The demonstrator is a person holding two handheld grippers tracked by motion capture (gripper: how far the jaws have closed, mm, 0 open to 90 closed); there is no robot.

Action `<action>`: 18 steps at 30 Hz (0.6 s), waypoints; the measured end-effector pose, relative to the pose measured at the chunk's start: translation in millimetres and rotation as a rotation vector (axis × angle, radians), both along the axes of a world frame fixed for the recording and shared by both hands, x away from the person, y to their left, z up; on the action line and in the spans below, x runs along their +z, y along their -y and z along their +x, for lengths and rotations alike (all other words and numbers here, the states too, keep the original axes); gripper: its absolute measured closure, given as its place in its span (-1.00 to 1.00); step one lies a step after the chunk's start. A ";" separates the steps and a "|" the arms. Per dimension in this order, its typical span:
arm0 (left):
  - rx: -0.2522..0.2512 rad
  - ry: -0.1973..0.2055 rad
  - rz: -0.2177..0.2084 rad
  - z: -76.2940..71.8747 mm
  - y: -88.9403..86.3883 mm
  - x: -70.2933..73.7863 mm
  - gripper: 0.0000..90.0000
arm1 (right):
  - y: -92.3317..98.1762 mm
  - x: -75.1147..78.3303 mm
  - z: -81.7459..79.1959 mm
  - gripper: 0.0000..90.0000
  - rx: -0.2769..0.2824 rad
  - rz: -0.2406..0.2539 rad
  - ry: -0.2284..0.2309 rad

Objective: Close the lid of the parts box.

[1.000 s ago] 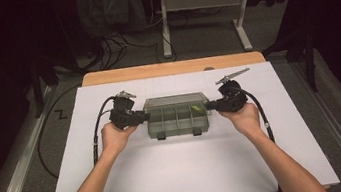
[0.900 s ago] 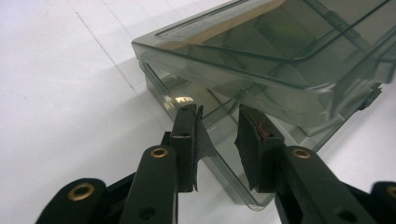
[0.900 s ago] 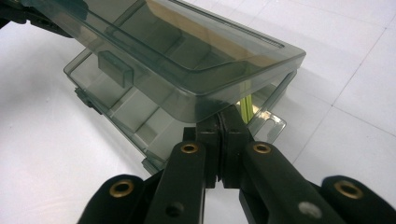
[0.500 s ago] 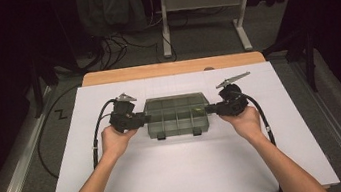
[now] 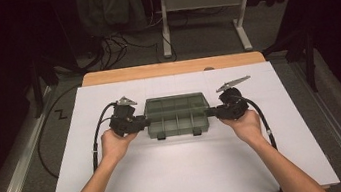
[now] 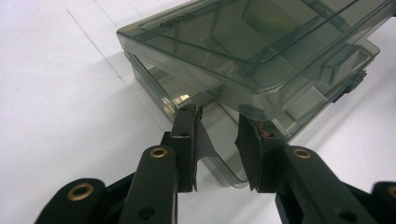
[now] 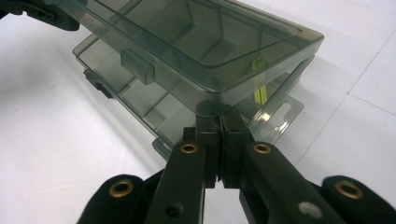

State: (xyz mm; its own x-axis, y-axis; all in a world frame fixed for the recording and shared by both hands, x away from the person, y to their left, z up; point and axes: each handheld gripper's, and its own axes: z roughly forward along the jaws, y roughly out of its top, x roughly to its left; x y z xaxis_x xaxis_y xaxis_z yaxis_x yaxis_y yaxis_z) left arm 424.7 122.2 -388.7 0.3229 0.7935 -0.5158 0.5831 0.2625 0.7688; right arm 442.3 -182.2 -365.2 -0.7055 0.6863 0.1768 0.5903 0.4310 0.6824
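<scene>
Smoky plastic box (image 5: pixel 177 116) sits unmoved; right gripper (image 7: pixel 218 122) fingers together under its lid, left gripper (image 6: pixel 217 125) fingers apart.

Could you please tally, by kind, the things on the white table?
Smoky clear plastic compartment box with hinged lid: 1
Black handheld grippers: 2, left, right
Total: 3

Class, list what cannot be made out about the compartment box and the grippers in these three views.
- Box contents: too small and dim in the high view; tinted lid blurs them in both gripper views.
- Right hand-held gripper: its shut jaws hide whether they pinch the lid corner.
- Left hand-held gripper: right pad's contact hidden under the lid.
</scene>
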 end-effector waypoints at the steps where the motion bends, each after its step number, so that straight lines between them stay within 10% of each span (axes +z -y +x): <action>1: -0.002 -0.001 0.004 -0.2 -0.5 -0.5 0.51 | 0.1 -0.4 -0.3 1.00 0.001 0.001 0.001; 18: 0.029 -0.014 -0.003 -2.7 -13.2 -3.9 0.50 | 2.9 -7.9 -3.2 1.00 0.000 -0.008 -0.009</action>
